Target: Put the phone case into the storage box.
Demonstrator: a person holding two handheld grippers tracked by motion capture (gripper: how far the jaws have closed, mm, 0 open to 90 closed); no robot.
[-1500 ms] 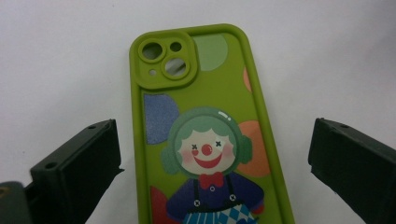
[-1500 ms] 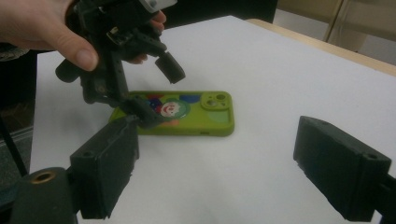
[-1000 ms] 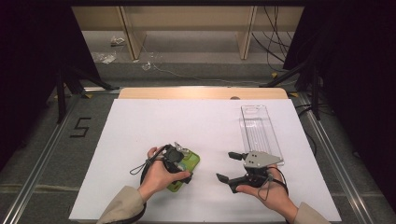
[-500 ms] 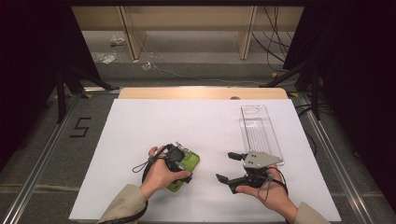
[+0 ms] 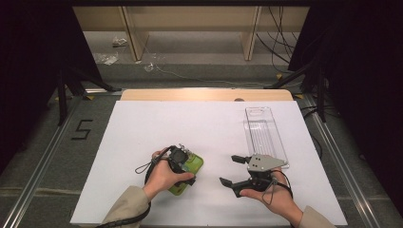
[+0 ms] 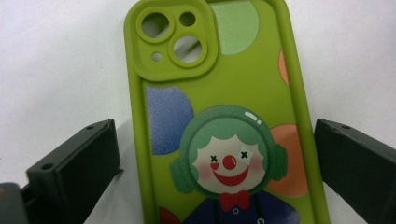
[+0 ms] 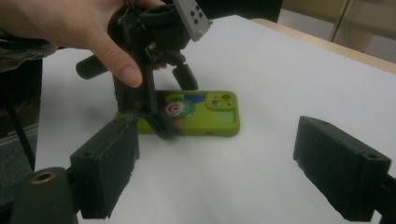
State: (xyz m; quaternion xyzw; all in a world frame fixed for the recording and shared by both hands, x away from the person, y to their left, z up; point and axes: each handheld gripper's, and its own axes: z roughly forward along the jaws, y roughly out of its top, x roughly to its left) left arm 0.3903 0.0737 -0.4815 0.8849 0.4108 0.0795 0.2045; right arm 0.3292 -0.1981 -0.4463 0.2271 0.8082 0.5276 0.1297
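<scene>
Phone case point(image 6: 224, 121), the green one with a clown picture, lies flat on the white table point(image 5: 142, 128), face down with its camera holes up, at the left of the middle. It looks soft and rubbery, light and bendy, so it will not break, but it could flop or bow if squeezed hard. Its long sides are the best place to grab, one pad on each edge, near the middle so it does not tip.

Left gripper point(image 6: 215, 154) stands right over the case with its jaws apart, one on each side. In the left gripper view there is white table between the left pad and the case, and the right pad sits just beside the other edge; I cannot tell if that one touches. It is not squeezing yet.

Right gripper point(image 5: 236, 169) rests in the right hand point(image 5: 273, 194) near the table's front, jaws wide apart with nothing in them. Just past it lies a clear plastic tray point(image 5: 263, 130).

The high view shows the whole table and the tray, but the hand hides much of the case. The left gripper view shows the clown and the gaps up close. The right gripper view shows the case from the side, flat on the table
</scene>
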